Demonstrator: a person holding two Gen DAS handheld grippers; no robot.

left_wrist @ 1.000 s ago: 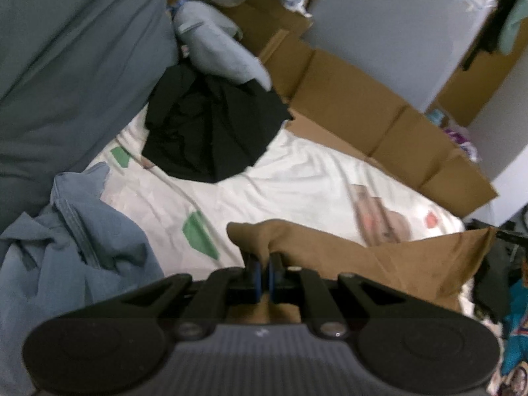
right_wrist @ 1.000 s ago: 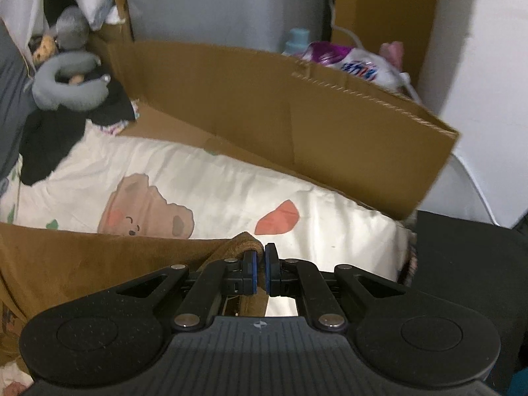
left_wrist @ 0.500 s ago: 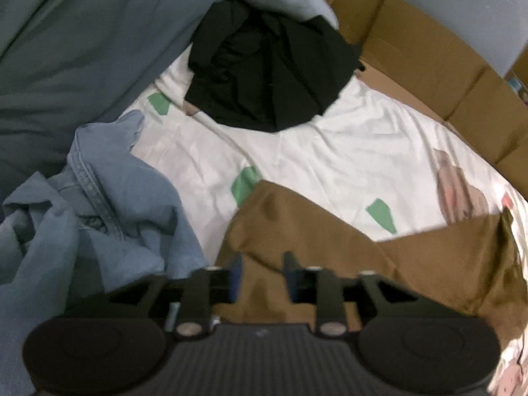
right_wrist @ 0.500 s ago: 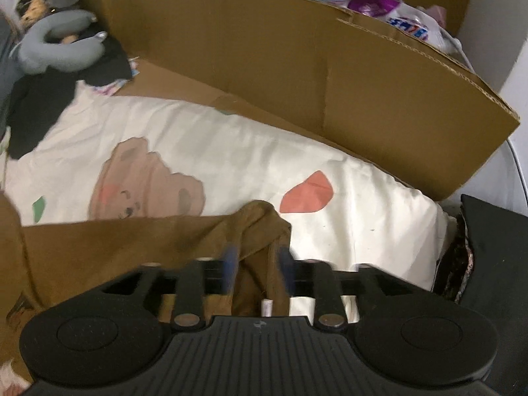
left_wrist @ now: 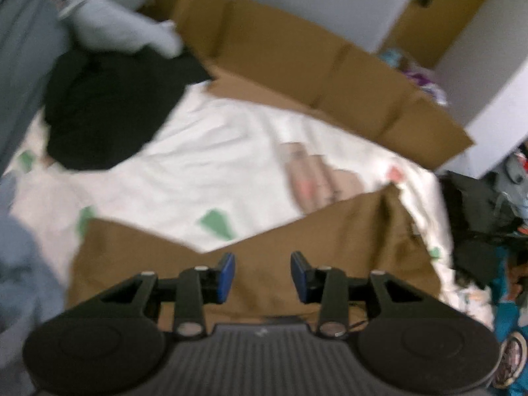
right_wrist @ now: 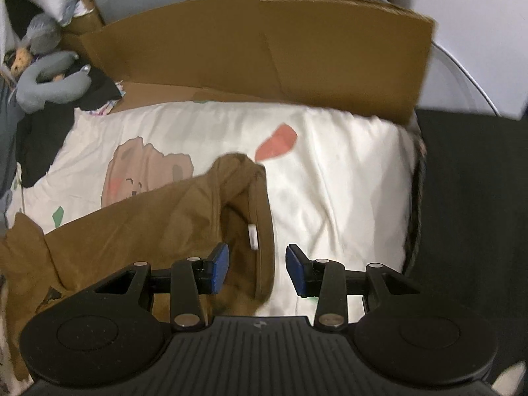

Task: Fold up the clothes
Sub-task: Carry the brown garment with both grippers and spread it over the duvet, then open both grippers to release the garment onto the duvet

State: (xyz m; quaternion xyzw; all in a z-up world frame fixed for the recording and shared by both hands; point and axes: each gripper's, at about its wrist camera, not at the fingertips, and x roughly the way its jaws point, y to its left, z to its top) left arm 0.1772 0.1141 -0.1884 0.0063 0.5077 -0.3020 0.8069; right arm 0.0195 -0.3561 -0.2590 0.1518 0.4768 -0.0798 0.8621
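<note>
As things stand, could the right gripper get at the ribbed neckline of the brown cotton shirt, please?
Probably yes. The right gripper is open, its jaws having just parted, and the brown shirt's neckline lies flat on the white printed sheet between its blue pads, with nothing covering it.

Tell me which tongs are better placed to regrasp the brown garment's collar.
Right tongs: open, with the brown garment collar band between their pads. Left tongs hang open over flat cloth mid-garment.

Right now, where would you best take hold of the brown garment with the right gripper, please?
Probably the ribbed neckband of the brown garment, from its outer edge over the bare sheet. It curls up as a firm raised ridge right between the open right gripper.
</note>
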